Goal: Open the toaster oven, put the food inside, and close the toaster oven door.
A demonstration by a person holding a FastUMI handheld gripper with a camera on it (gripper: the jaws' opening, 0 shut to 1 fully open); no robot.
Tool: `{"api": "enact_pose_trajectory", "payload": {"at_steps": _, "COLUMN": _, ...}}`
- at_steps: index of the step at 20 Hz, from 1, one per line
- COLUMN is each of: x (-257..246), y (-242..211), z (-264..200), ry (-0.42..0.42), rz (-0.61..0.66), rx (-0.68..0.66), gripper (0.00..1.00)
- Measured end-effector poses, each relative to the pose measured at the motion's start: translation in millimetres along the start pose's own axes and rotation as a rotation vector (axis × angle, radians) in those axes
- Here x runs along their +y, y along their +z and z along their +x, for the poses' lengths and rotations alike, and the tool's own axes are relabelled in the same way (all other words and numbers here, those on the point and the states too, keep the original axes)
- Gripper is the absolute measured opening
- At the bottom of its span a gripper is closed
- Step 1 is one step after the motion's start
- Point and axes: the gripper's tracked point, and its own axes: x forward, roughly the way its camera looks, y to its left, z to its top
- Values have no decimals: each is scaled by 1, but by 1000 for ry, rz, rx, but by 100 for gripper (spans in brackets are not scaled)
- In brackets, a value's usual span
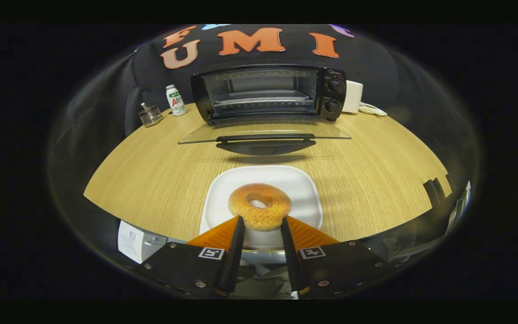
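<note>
Doughnut [259, 205] gripped between jaws.

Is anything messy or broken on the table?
Nothing stands out. The toaster oven door hangs open and flat, the donut sits whole on its white plate, and the gripper fingers flank the donut's near edge.

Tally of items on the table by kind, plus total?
Toaster oven, door open: 1
White plate: 1
Donut, near edge between the gripper fingertips: 1
Bottle: 1
Wire basket: 1
White box: 1
Total: 6
</note>
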Motion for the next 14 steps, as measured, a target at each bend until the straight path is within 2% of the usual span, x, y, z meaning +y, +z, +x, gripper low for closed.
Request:
{"api": "enact_pose_trajectory", "payload": {"at_steps": 7, "x": 2, "y": 70, "z": -30, "ry": 29, "rz": 23, "rx": -117, "gripper": 42}}
{"api": "enact_pose_trajectory", "payload": {"at_steps": 14, "x": 6, "y": 141, "z": -30, "ry": 24, "rz": -67, "rx": -210, "gripper": 42}}
